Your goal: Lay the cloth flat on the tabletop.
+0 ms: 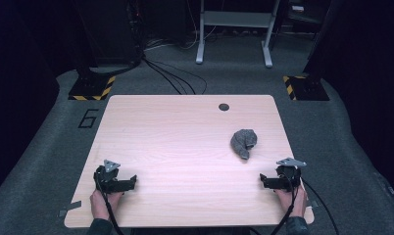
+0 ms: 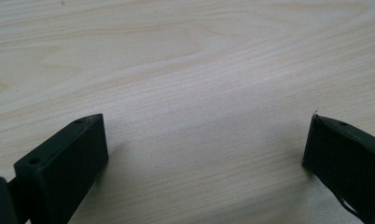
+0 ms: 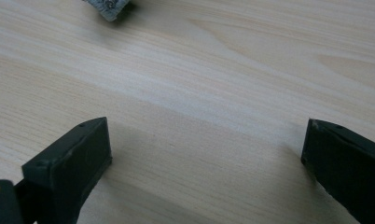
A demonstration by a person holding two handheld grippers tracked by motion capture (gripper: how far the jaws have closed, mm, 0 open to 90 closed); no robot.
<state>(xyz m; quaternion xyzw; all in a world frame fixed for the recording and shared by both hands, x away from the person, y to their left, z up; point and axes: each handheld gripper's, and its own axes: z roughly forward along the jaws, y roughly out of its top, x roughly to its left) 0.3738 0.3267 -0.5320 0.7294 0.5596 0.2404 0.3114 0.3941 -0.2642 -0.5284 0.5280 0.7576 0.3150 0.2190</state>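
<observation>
A crumpled grey cloth (image 1: 244, 142) lies on the right half of the light wooden table (image 1: 185, 142); its tip (image 3: 108, 9) peeks in at the top of the right gripper view. My left gripper (image 1: 131, 182) rests near the table's front left, held by a hand, jaws wide apart with bare wood between them (image 2: 206, 140). My right gripper (image 1: 263, 182) rests near the front right, a little in front of the cloth and apart from it, also open with nothing between its jaws (image 3: 206, 140).
A round cable hole (image 1: 224, 106) sits near the table's far edge. Beyond the table are grey carpet, black cables (image 1: 175, 78), a white frame's legs (image 1: 234, 34) and two stands with yellow-black striped bases (image 1: 92, 88).
</observation>
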